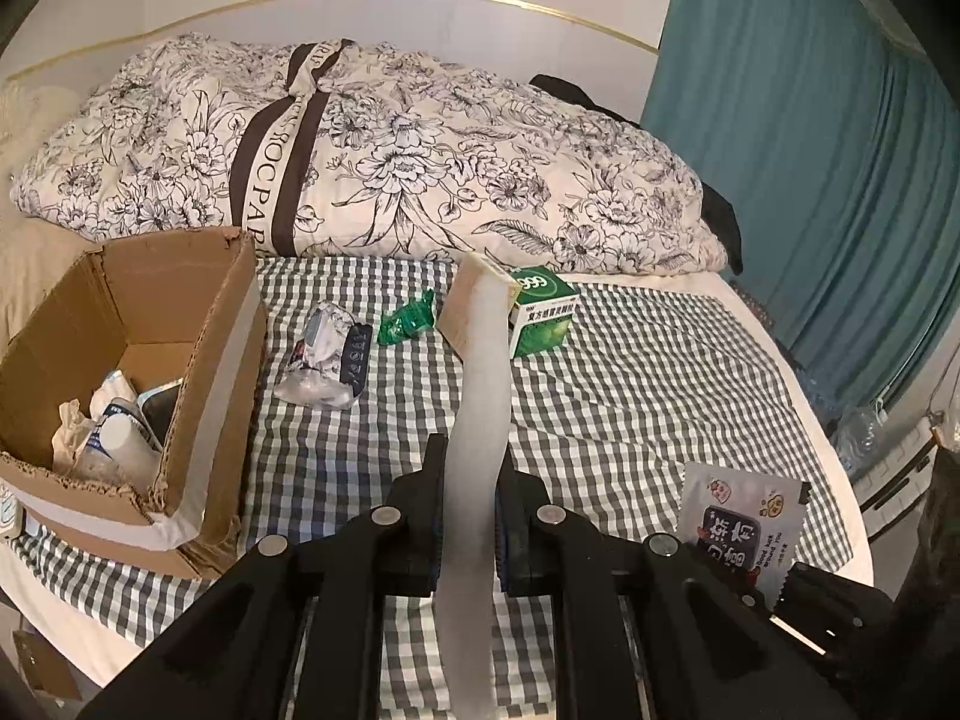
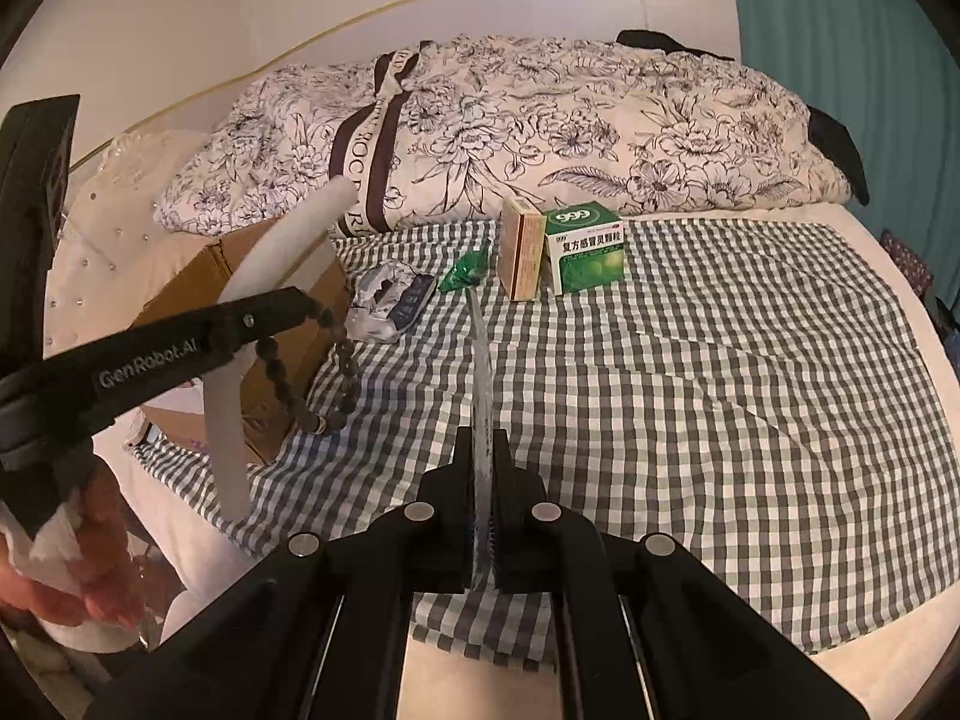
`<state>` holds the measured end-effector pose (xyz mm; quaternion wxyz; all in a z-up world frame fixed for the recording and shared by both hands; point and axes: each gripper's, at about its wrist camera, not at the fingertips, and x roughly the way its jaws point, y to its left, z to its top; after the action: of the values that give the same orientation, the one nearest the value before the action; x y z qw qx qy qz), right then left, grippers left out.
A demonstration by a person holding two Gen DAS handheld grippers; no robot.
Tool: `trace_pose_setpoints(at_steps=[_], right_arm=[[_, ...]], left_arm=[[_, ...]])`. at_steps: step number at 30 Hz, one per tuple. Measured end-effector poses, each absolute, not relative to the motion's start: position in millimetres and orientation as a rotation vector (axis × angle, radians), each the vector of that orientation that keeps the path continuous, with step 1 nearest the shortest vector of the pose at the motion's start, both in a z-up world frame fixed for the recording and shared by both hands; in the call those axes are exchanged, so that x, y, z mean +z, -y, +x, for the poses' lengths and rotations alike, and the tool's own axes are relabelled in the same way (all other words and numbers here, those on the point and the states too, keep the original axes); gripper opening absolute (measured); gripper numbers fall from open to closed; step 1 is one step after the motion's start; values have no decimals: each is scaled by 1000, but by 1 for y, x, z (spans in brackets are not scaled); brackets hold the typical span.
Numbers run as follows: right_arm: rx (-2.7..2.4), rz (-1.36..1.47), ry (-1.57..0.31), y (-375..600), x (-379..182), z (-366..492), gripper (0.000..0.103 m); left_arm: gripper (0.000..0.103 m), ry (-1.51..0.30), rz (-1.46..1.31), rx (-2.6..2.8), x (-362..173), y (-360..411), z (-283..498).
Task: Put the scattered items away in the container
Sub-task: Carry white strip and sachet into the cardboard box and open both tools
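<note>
Carrying two picked items toward the cardboard box (image 1: 129,360) is the step in hand. The left gripper (image 1: 471,462) has its jaws clamped on a white foam strip (image 1: 480,360), which stands up out of the jaws and runs forward beyond them. The right gripper (image 2: 483,450) has its jaws pressed together on a thin flat sachet (image 2: 482,372) held edge-on; in the left wrist view this printed sachet (image 1: 741,525) shows low to the right of the left jaws.

The box lies to the left of the left jaws, open at the top, already holding crumpled paper and a small bottle. Its torn near rim (image 1: 78,477) and tall right wall (image 1: 222,324) stand between jaws and cavity.

Judged next move: swing the left jaws leftward over the right wall, lower the strip in, then release. The strip is long, so its far end may catch the wall or stick out over the rim.

Ahead of both jaws the checked cloth (image 2: 720,396) is open. Beyond it remain a clear crumpled wrapper (image 1: 327,354), a green packet (image 1: 408,321), a tan carton (image 2: 521,249) and a green medicine box (image 2: 585,246), both standing just before the floral quilt (image 1: 390,144).
</note>
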<state>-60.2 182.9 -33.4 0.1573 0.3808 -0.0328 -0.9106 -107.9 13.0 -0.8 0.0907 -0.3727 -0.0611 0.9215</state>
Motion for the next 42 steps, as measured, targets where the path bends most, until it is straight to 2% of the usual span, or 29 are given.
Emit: trace_pose_setpoints(at_steps=[9, 18, 25, 31, 42], right_arm=[[-2593, 1112, 125, -182, -41, -77, 3], [-2587, 1092, 59, -157, -24, -82, 3], [-2540, 1000, 10, -98, 9, -88, 3], [-2441, 931, -31, -25, 28, -99, 3], [-2268, 1038, -110, 83, -5, -140, 3]], left_arm=[[10, 151, -1094, 2758, 1, -6, -119], [10, 92, -1055, 2804, 25, 12, -114], [10, 96, -1040, 2875, 48, 69, -116], [10, 126, -1084, 2961, 48, 132, -121], [10, 216, -1215, 2995, 15, 208, -152]])
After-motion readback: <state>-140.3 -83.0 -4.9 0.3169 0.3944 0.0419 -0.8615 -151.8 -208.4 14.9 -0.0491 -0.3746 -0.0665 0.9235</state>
